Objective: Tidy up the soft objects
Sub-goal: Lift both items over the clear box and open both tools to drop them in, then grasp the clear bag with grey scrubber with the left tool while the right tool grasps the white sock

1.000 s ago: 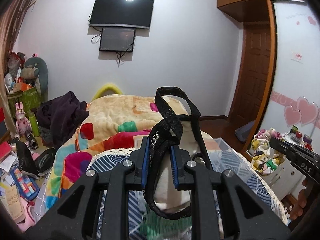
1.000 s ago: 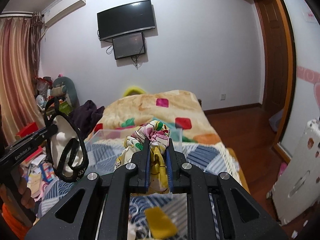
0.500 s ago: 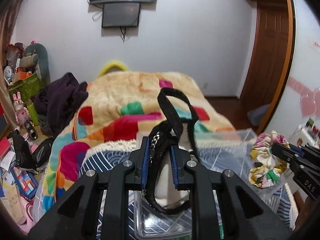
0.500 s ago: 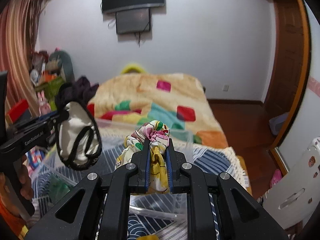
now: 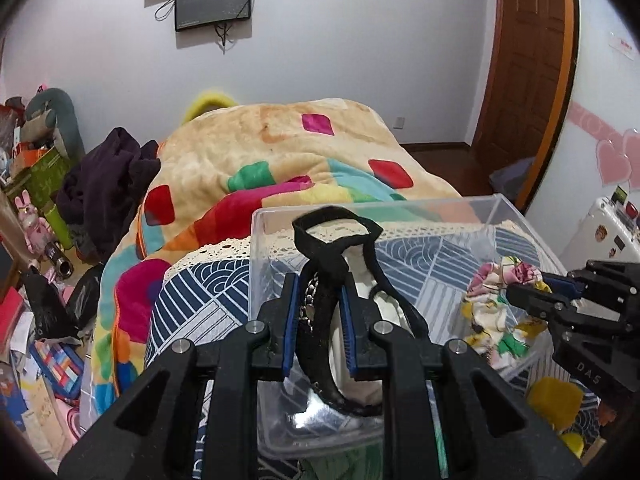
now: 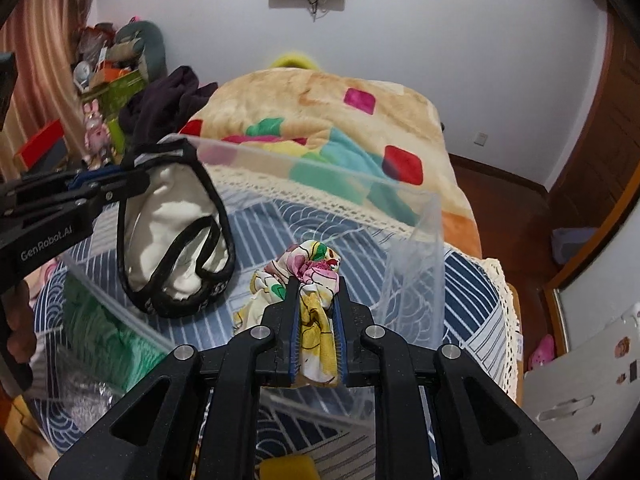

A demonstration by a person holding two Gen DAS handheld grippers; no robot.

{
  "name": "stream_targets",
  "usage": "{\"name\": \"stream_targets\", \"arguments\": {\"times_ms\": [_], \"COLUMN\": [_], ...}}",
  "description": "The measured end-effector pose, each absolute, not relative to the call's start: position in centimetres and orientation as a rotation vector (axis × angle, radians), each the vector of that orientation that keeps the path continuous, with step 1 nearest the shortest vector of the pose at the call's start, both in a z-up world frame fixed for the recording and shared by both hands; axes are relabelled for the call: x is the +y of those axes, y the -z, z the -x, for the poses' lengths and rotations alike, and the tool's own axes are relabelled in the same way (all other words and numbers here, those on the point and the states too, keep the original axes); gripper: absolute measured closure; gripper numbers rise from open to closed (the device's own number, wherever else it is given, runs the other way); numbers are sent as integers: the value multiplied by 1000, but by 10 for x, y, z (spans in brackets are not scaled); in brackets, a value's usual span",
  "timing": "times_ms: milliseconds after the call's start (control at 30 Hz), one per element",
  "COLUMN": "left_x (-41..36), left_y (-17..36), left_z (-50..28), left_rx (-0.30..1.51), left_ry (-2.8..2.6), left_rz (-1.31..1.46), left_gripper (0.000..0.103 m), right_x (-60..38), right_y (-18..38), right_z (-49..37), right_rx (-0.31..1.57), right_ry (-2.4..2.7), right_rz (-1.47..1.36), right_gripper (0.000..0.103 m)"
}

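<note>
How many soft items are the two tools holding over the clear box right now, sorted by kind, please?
White fabric pouch with black trim and straps, in the left tool: 1
Floral multicoloured cloth bundle, in the right tool: 1
Total: 2, both held above the clear plastic box.
</note>
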State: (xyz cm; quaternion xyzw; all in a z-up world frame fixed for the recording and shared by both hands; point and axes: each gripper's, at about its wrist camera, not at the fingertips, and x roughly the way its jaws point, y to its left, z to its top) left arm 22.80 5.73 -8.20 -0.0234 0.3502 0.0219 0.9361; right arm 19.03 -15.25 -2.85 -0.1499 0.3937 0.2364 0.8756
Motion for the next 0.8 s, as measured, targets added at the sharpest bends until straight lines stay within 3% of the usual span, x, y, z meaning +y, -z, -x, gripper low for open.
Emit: {"name": "stream_targets", "arguments": {"times_ms": [67,133,367,500,700,800], "left_x": [56,55,47,43,37,32], "left_y": [80,76,55,45,43,47], "left_z": [-223,-215,-180,-156,-123,-110], "left_rx": [719,711,633,594,556,559], "left_ry": [-27,-16,-7,-4,-1,4], "left_rz": [43,42,-6,-15,-22,-35], "left_gripper": [80,71,30,15,5,3], "right_x": [-154,-156,-171,-181,-187,-187], "right_y": [26,25,6,-13,-30,-30], "right_z": [-186,-188,-173,-154,-121,-106], "right_rx": [822,827,776,696,590,566], "right_ry": [-505,-519,-539,-538,-533,-544], "right_rz": [314,299,219,179,156,141], "right_gripper": [86,77,62,44,21,20]}}
